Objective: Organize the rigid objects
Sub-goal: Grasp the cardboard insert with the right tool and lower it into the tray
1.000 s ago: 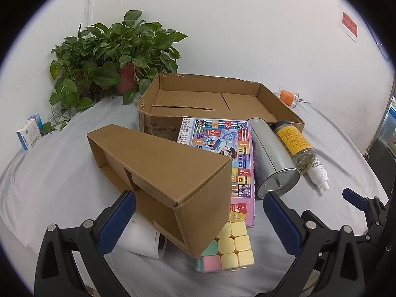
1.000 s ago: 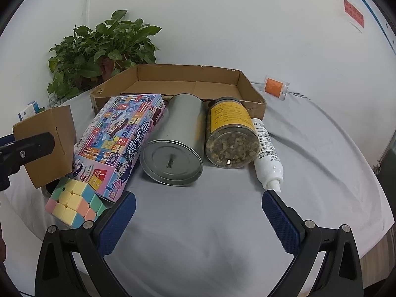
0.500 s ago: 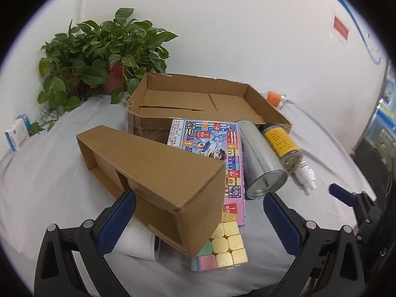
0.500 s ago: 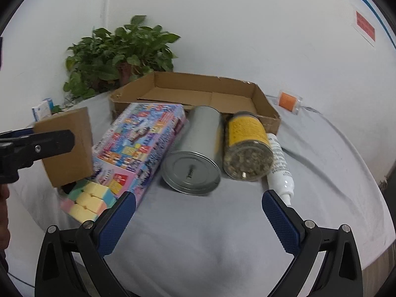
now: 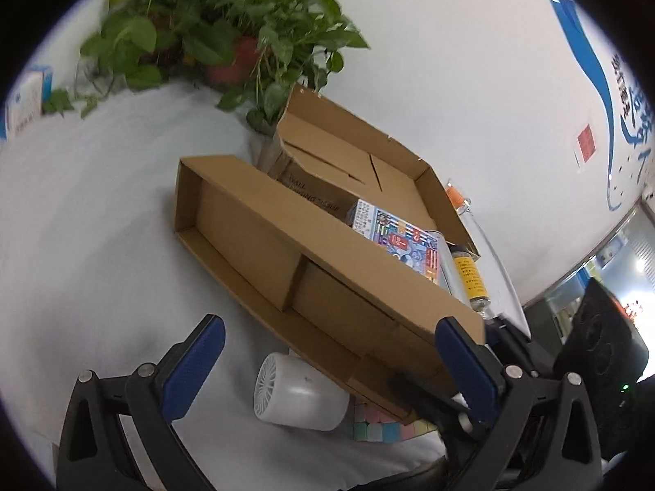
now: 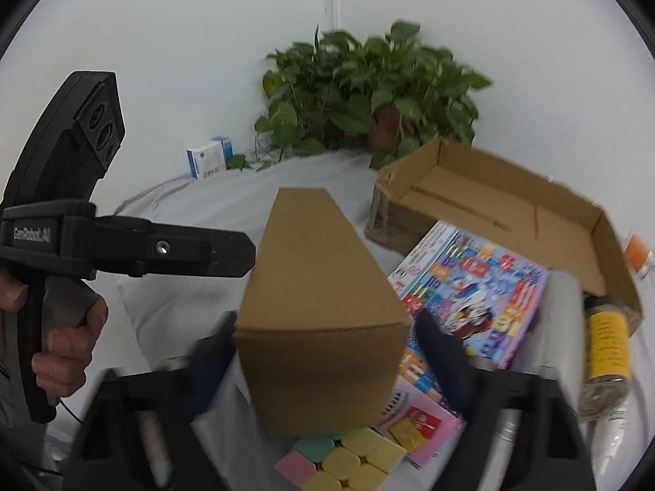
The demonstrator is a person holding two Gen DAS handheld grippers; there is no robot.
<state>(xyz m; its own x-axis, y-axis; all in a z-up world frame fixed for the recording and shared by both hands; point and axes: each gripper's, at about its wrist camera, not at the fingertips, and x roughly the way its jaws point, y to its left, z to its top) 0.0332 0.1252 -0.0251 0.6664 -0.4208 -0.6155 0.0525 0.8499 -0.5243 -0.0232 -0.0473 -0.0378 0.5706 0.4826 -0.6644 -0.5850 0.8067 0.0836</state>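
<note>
**Long divider box sitting right in the right gripper's mouth**

White cloth covers the table [image 5: 82, 212], plain white wall behind, leafy potted plant [image 6: 368, 98] in the back corner.

Main thing is the long cardboard box [image 6: 319, 319]. From the right wrist view its short end faces the camera and its long axis runs straight away from the tool, so the right gripper [image 6: 323, 364] is straddling that near end, one finger either side. The fingers look close to the cardboard, but they're blurred and I honestly can't tell if they're squeezing it or just bracketing it. The right side is clearly the nearer one to that end.

The left gripper [image 5: 327, 360] is spread wide and holding nothing. It looks at the same box's open side, which lies diagonally across its view. Inside, a cardboard divider splits the box into compartments, and the ones I can see have nothing in them.

The open shallow carton [image 6: 511, 221] further back looks bare inside too. Everything else is still loose on the cloth: colourful board-game box [image 6: 470, 286], metal tin [image 6: 563, 319], yellow-label jar [image 6: 608, 347], pastel cube [image 6: 348, 462] tucked under the box's near end, and a white round fan-looking thing [image 5: 299, 393] beside the box's open side.

My guess is the box gets repositioned first, then filled.
</note>
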